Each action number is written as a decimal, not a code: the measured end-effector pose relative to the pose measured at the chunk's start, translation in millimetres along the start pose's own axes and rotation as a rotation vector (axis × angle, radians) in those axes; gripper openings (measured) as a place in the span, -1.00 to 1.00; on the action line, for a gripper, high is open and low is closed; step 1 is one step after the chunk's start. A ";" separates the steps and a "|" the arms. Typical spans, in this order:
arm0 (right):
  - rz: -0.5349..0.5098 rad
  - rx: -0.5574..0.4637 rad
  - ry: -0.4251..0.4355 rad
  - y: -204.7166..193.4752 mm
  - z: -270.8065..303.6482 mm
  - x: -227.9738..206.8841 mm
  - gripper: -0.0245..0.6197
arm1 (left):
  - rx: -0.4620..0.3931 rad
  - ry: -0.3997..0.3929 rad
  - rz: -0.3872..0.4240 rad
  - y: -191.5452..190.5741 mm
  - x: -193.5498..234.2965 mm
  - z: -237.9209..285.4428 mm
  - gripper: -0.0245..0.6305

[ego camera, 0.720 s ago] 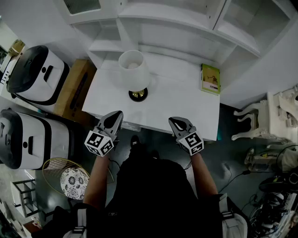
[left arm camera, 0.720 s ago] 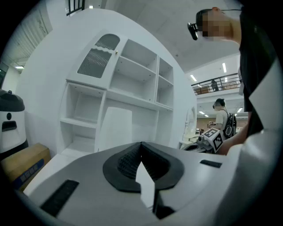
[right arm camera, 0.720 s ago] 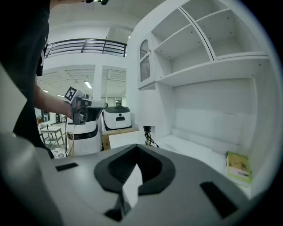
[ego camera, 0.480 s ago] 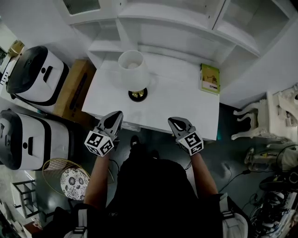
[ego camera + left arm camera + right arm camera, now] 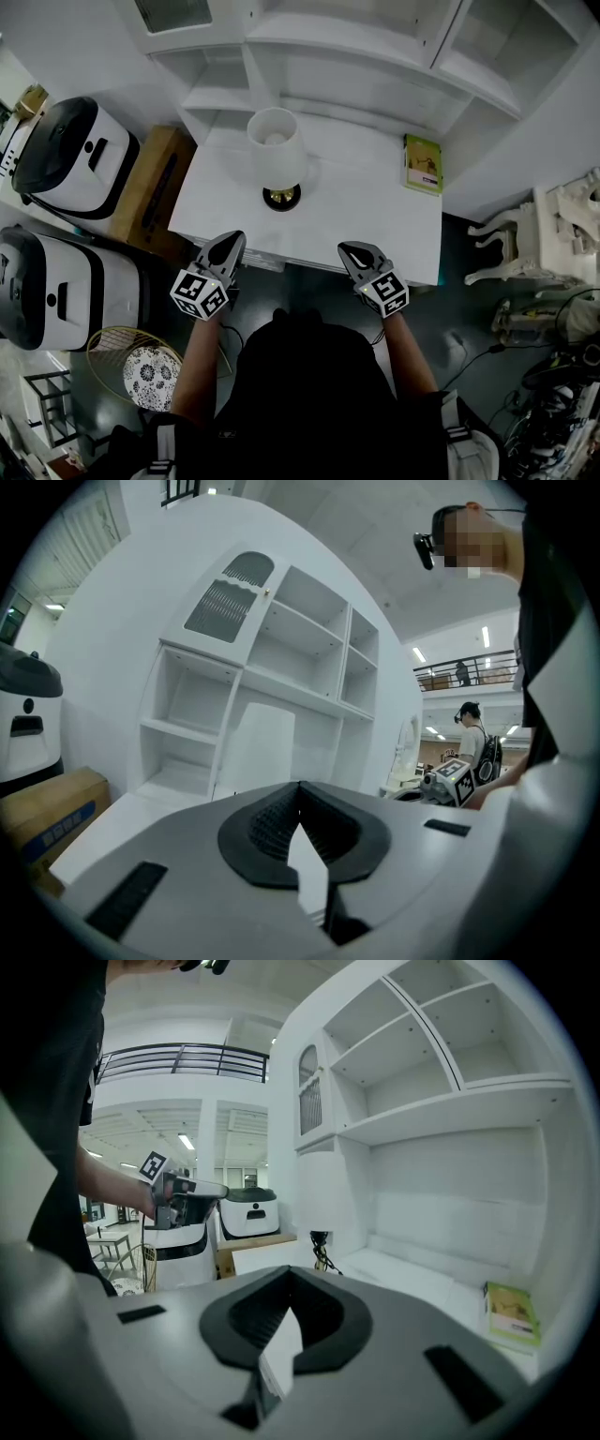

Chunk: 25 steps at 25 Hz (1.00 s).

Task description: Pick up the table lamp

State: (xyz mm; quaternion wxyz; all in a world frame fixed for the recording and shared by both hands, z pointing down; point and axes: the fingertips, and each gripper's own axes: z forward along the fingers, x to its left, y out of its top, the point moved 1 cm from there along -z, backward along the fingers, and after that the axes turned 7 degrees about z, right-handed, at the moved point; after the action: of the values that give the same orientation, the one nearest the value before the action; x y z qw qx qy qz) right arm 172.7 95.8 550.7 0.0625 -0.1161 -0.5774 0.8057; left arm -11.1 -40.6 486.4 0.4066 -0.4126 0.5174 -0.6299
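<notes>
The table lamp [image 5: 277, 148] has a white shade and a dark round brass-toned base. It stands upright on the left part of the white table [image 5: 375, 220]. My left gripper [image 5: 231, 244] hovers at the table's near edge, just in front of the lamp, its jaws shut and empty. My right gripper [image 5: 351, 251] hangs at the same edge further right, also shut and empty. The left gripper view shows the lamp shade [image 5: 262, 747] straight beyond the shut left gripper [image 5: 300, 789]. In the right gripper view the lamp [image 5: 322, 1194] stands ahead and slightly right of the right gripper [image 5: 288, 1274].
A green book [image 5: 424, 163] lies at the table's right back corner. White shelving [image 5: 356, 56] rises behind the table. Two white and black machines [image 5: 70, 155] and a cardboard box [image 5: 155, 178] stand to the left, a white chair [image 5: 553, 230] to the right. Another person [image 5: 476, 747] stands far off.
The head view has shifted slightly, so the lamp sits a little further right in the picture. Both grippers stay shut at the table's near edge.
</notes>
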 end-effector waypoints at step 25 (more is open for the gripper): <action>0.013 0.008 -0.052 -1.0 91.6 48.9 -0.30 | -0.020 -0.028 0.023 13.5 75.6 -69.5 -0.89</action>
State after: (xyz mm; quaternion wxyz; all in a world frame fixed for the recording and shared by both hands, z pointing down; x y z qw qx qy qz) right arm 101.8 23.7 574.1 0.0426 -0.0986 -0.5749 0.8111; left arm -100.1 -91.4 471.9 0.4169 -0.4195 0.5224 -0.6143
